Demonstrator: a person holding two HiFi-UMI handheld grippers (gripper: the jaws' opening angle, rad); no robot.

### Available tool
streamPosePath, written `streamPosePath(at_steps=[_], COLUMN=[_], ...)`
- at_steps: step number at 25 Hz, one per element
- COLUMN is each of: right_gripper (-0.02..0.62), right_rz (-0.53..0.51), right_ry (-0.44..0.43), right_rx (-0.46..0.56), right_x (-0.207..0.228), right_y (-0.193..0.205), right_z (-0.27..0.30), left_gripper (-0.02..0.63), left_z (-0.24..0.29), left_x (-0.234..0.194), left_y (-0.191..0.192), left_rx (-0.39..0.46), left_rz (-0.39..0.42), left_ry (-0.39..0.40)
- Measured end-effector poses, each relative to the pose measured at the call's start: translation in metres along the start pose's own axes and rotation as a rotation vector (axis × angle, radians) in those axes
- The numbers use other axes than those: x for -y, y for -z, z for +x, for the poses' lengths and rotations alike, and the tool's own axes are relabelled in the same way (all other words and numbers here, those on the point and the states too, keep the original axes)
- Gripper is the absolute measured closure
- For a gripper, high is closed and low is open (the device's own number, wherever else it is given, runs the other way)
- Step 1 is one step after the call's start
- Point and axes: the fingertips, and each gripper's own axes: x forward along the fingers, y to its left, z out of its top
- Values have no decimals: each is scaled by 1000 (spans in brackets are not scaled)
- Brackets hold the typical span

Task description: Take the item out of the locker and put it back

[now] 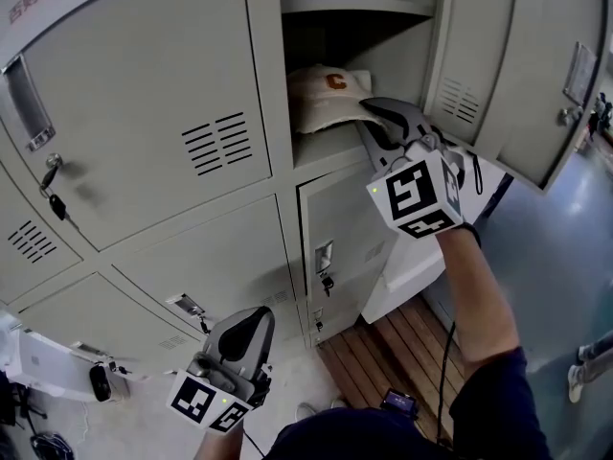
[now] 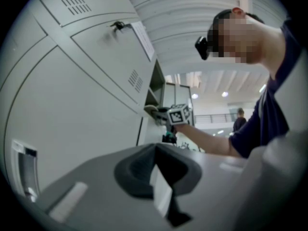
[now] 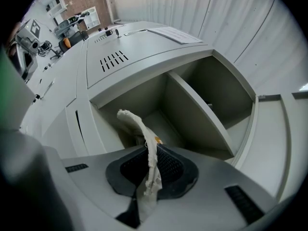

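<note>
Right gripper (image 3: 148, 174): jaws narrow, pinched on a thin cream fold of fabric, the brim edge of the cap (image 1: 321, 99). The cloth stands up between the pads and curls away toward 11 o'clock in the right gripper view. Bite looks shallow, on the edge only. Cap itself sits on the floor of the open locker compartment (image 1: 407, 60), crown toward the back at 10 o'clock from the marker cube, orange letter on its front; not yet out. Judged step: drawing the cap clear of the locker. To do it well, keep the pinch firm and pull level, straight back along the jaws, slowly, since soft cloth held by its rim may slide out if jerked. Lift slightly so the sagging crown clears the front sill rather than dragging on it. Shelf (image 1: 354, 6) lies above at 12 o'clock with room to spare. Open door (image 1: 522, 75) hangs at 2 o'clock, close beside the forearm; retreat toward 6 o'clock, not sideways, to avoid knocking it. Left gripper (image 1: 253, 324) hangs low at 7 o'clock of the head view, near the lower locker doors, jaws drawn together with nothing in them; it could steady the crown once the cap is out.
</note>
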Motion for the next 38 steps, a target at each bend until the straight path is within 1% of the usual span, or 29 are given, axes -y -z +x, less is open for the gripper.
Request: streamPosePath(at_steps=[7, 18, 23, 38], right_gripper=[574, 575, 575, 575], right_rz=[2, 22, 39, 32], right_ry=[69, 114, 135, 231], right_rx=[3, 63, 89, 177], right_x=[15, 32, 43, 78], right_y=[-5, -24, -36, -74], right_z=[-10, -35, -55, -133], left_gripper=[603, 603, 603, 603], left_z=[-4, -12, -14, -18], left_x=[6, 16, 27, 62], left_y=[2, 1, 0, -4], left_rx=[-1, 4, 7, 11], left_rz=[-5, -16, -16, -5], left_ry=[-3, 1, 16, 58])
